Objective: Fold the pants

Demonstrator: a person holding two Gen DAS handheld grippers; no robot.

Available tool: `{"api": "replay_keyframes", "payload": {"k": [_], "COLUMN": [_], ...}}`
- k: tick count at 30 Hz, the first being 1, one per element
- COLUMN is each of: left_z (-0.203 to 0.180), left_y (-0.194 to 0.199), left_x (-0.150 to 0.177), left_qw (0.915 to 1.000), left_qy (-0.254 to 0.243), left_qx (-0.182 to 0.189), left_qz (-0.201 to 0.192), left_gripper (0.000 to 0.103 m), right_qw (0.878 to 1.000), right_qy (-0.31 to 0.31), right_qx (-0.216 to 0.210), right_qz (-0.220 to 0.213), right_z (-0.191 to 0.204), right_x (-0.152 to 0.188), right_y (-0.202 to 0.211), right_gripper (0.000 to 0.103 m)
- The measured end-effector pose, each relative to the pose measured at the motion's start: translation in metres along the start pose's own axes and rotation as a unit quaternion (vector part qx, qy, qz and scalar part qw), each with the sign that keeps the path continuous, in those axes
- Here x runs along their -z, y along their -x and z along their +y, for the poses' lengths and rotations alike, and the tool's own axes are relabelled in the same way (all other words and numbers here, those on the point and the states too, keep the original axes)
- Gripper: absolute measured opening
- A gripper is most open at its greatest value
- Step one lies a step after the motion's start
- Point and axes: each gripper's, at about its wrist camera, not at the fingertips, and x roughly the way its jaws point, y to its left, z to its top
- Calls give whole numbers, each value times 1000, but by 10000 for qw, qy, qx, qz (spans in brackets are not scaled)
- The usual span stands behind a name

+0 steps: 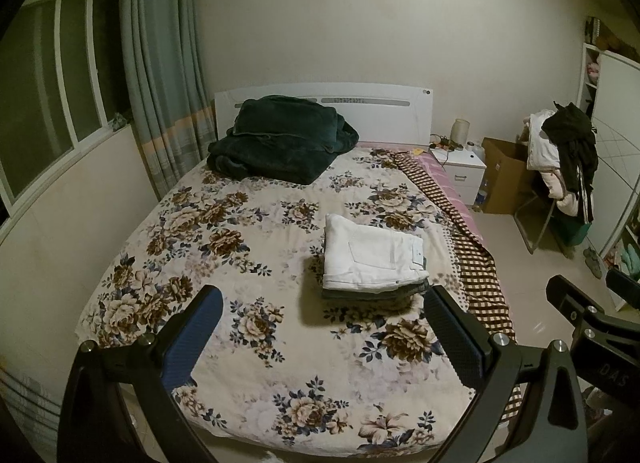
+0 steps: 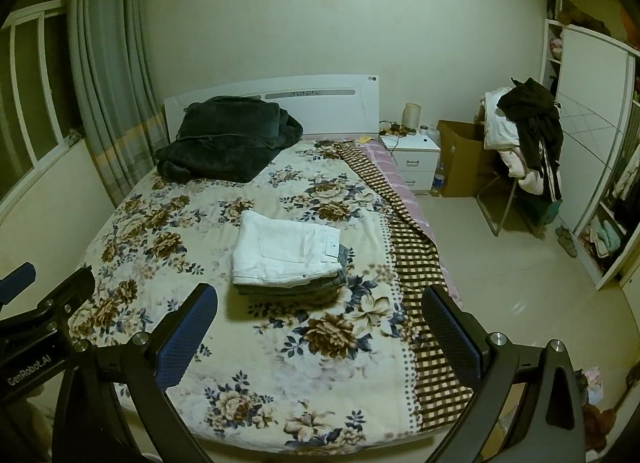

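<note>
We see the folded white pants [image 1: 370, 259] lying flat on top of a small stack of folded darker garments [image 1: 376, 293], on the right half of the bed [image 1: 256, 391], toward its foot; in the right wrist view the same white pants [image 2: 284, 253] show a back pocket and a small label near the waistband, with blue denim [image 2: 343, 259] peeking out beneath them. The stack rests on a floral sheet [image 2: 320, 375] printed with brown and blue flowers. Along the bed's right edge a brown checked cloth [image 2: 428, 303] drapes down over a pink layer [image 2: 390, 167]. Near the white headboard [image 1: 380, 111] a dark green plush blanket [image 1: 280, 143] sits in a loose bundle. We hold the left gripper [image 1: 322, 337] above the foot of the bed, its blue-padded fingers spread wide with nothing between them, and the right gripper [image 2: 318, 335] hovers likewise, jaws wide apart and empty; both are well short of the stack. Beyond the bed stand a white nightstand [image 2: 416, 159] with a pale cylindrical lamp [image 2: 412, 117], a cardboard box [image 2: 460, 159], and a chair piled with clothes [image 2: 524, 143]. A curtain [image 1: 160, 63] hangs beside the window [image 1: 52, 75] on the left.
</note>
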Motion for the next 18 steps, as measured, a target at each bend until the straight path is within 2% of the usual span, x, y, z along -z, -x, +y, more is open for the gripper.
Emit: {"api": "replay_keyframes", "payload": {"k": [18], "left_z": [-2], "left_y": [2], "left_x": [2], "left_qw": [10000], "left_qy": [1], "left_qx": [-11], "left_qz": [9], "left_gripper": [103], "right_qw": [10000], "right_qy": [-24], "right_qx": [4], "right_qz": [19], "right_z": [2], "right_x": [4], "right_y": [1], "right_gripper": [103]}}
